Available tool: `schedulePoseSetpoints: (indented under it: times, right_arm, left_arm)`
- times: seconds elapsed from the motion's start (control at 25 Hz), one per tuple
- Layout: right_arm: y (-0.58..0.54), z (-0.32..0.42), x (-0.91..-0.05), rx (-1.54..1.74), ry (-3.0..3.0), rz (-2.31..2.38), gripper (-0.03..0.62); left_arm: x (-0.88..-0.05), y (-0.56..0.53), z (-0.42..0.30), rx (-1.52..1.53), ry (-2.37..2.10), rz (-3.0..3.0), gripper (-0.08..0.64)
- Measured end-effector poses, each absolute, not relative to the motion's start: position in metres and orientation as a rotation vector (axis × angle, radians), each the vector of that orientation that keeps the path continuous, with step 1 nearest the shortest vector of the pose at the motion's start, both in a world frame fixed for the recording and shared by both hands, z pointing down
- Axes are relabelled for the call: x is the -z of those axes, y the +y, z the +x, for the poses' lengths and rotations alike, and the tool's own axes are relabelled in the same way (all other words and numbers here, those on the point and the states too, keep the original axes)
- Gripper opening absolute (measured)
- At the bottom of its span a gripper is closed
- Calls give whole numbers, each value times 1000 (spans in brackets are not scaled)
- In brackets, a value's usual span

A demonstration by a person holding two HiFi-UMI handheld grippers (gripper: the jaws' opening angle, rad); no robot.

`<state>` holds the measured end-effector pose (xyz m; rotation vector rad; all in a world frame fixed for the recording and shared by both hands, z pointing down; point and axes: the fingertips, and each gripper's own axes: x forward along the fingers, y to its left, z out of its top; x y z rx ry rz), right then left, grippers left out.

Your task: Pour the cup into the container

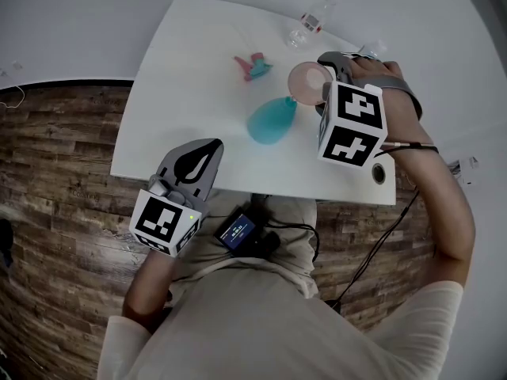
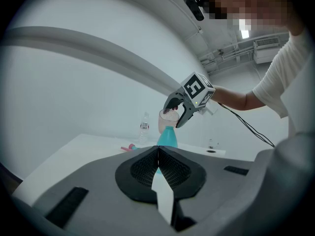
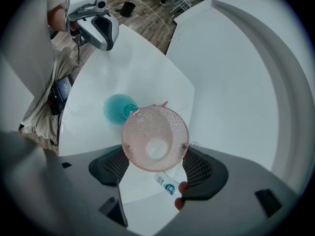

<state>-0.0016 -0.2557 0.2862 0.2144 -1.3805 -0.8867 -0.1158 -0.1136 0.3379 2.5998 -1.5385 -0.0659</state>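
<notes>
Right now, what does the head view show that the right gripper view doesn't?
Head view only: the marker cube on the right gripper and the round hole in the table. Right gripper view only: both pads pressing the pink cup, and its inside down to the bottom. Both: that cup tipped above the teal container, and the shut left gripper.

One cup, one container, two clear bottles.

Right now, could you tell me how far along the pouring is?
Done: the right gripper has the pink cup clamped and lifted over the teal container. In hand: lining it up, mouth upward. Left: tipping it to pour. The left gripper is shut, empty.
</notes>
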Motion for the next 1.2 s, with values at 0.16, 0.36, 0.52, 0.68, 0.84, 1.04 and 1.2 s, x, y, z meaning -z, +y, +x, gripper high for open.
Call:
schedulePoseSetpoints:
  times: [0.16, 0.36, 0.52, 0.68, 0.84, 1.04, 1.2]
  right_arm:
    - [-256, -3, -286, 897, -1369, 216, 347]
    - [-256, -3, -285, 914, -1353, 221, 347]
    - [-257, -2, -284, 922, -1341, 227, 347]
    - [-258, 0, -285, 918, -1335, 228, 347]
    - [-261, 0, -284, 927, -1323, 235, 345]
    - [-262, -1, -285, 940, -1313, 238, 345]
    - [-263, -2, -286, 950, -1305, 240, 345]
  left_arm:
    - [-338, -113, -117, 69, -1541, 2600, 11]
    - [-337, -113, -118, 68, -1543, 2601, 11]
    - [-336, -114, -117, 68, -1541, 2605, 11]
    - [-335, -114, -117, 71, -1541, 2607, 11]
    - [-335, -113, -117, 75, -1539, 2603, 11]
    - [-336, -113, -118, 72, -1542, 2600, 11]
    - [-337, -112, -119, 71, -1543, 2601, 11]
